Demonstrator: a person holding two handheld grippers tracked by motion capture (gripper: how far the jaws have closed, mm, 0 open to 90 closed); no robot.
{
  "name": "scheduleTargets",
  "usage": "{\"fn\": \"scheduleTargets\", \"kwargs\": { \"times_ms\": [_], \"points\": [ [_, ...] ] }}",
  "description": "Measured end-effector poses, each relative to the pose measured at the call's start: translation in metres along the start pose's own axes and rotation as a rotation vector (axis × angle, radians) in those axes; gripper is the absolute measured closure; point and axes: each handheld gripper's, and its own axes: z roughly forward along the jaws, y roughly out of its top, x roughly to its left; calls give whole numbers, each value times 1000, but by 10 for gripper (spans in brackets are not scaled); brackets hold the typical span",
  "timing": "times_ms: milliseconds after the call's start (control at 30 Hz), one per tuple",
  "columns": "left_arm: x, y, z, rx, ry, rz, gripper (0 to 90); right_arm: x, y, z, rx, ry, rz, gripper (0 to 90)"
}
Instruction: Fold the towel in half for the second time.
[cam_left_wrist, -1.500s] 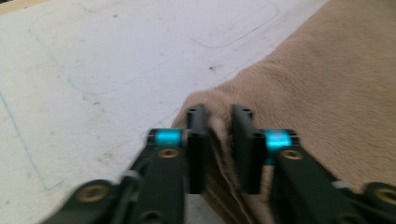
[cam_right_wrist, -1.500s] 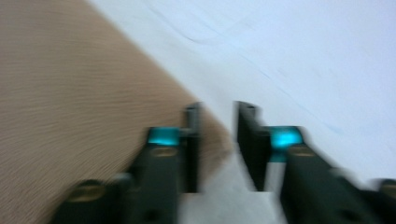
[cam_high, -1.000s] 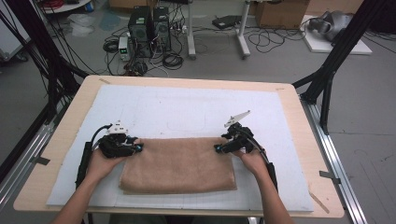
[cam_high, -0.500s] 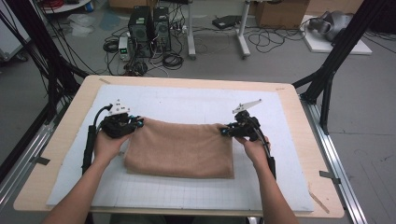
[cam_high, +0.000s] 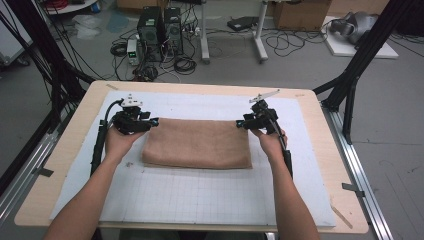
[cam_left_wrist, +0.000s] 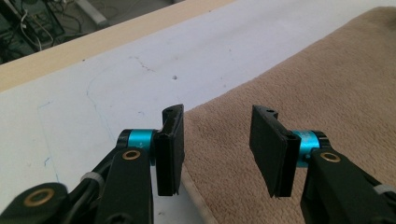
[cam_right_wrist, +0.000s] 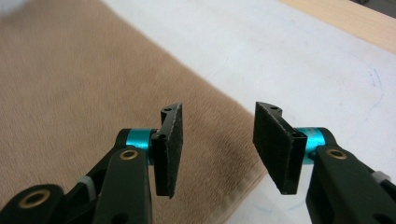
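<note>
Folded brown towel (cam_high: 197, 144) flat at mat (cam_high: 200, 195) centre. Left gripper (cam_left_wrist: 215, 142) and right gripper (cam_right_wrist: 217, 142) just spread, nothing pinched, above far corners. Lift clear vertically; check edge alignment; avoid snagging pile before next fold.

A wooden table (cam_high: 60, 165) carries a white gridded mat (cam_high: 200, 195), with a folded brown towel (cam_high: 197, 142) on it.

Your two bare forearms reaching forward from the near edge, your left hand (cam_high: 119, 141) gripping the black two-jaw left gripper (cam_high: 152, 121), jaws just opened and parted with nothing pinched, your right hand (cam_high: 269, 141) holding the matching right gripper (cam_high: 240, 123), jaws likewise just opened, both tips pointing inward.
</note>
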Motion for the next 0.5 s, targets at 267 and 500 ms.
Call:
{"fn": "scheduleTargets", "kwargs": {
  "times_ms": [267,500],
  "points": [
    [-14,-6,-9,-11,-68,20,485,21,-13,-9,-42,50,-22,433],
    [-23,-19,-22,-31,-93,42,452,31,-21,-23,-89,67,-39,379]
  ]
}}
